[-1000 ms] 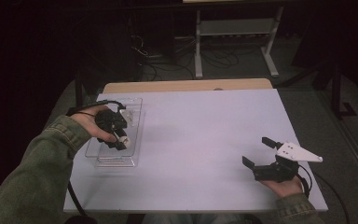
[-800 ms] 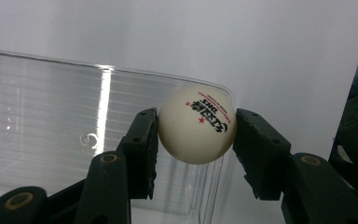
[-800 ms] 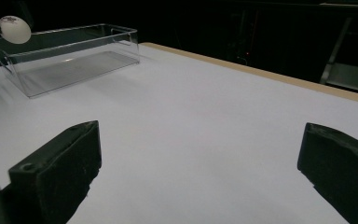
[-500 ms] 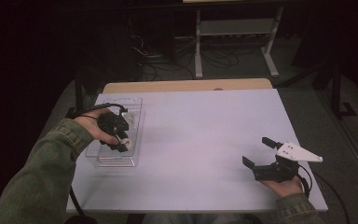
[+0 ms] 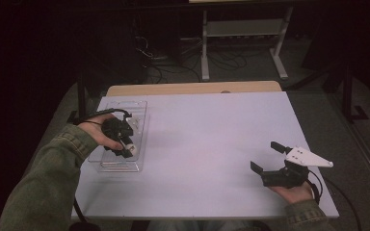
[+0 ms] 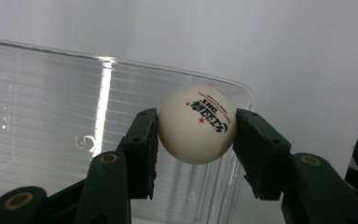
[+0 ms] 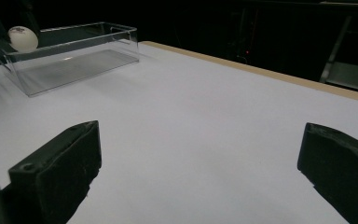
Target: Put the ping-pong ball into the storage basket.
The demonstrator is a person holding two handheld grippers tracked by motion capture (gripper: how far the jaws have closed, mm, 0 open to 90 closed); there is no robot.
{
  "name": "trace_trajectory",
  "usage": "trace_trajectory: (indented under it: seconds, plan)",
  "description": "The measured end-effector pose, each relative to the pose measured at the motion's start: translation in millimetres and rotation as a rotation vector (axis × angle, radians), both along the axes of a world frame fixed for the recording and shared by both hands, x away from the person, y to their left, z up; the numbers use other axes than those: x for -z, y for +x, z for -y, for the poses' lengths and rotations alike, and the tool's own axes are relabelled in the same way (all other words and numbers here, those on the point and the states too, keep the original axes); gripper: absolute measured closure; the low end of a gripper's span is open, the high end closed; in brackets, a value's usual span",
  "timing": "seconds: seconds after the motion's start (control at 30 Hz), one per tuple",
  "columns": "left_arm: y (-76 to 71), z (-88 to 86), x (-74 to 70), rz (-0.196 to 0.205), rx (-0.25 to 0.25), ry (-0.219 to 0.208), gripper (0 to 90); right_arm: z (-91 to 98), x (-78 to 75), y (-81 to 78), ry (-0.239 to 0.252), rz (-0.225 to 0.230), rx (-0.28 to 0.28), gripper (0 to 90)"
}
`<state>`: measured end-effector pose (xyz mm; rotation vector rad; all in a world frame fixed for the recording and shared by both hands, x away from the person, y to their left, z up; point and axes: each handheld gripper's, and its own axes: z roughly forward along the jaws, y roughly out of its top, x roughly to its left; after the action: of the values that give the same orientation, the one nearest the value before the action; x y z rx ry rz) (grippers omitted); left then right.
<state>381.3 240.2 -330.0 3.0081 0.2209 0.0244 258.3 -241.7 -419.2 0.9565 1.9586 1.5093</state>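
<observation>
A white ping-pong ball (image 6: 197, 123) with red and black print sits squeezed between the two black jaws of my left gripper (image 6: 196, 140). In the high view that gripper (image 5: 129, 150) holds the ball (image 5: 133, 149) over the near half of a clear plastic tray (image 5: 125, 166) at the table's left side. The tray's ribbed floor (image 6: 51, 93) lies right under the ball. My right gripper (image 5: 266, 156) rests at the front right of the table, jaws wide apart with nothing between them (image 7: 200, 158). From there the ball (image 7: 23, 38) and the tray (image 7: 74, 60) show far off.
The white tabletop (image 5: 212, 134) spreads between the two hands, with a wooden strip (image 5: 192, 88) along its far edge. A pale metal stand (image 5: 241, 33) and cables lie on the dark floor beyond.
My left gripper has shifted slightly toward the tray's near end with the ball still in it. The right gripper has kept still.
</observation>
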Motion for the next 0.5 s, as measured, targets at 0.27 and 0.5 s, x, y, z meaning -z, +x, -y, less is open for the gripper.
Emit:
trace_trajectory:
  seconds: [0.27, 0.5]
  plan:
    - [3.6, 1.4, 8.3, -0.006, -0.011, 0.002, 50.6, -0.3, 0.4, 0.1, -0.001, -0.005, -0.002, 0.0]
    - [6.1, 3.0, 11.8, 0.0, 0.001, 0.015, 50.6, -0.2, 0.6, 0.1, 0.0, -0.006, -0.002, 0.0]
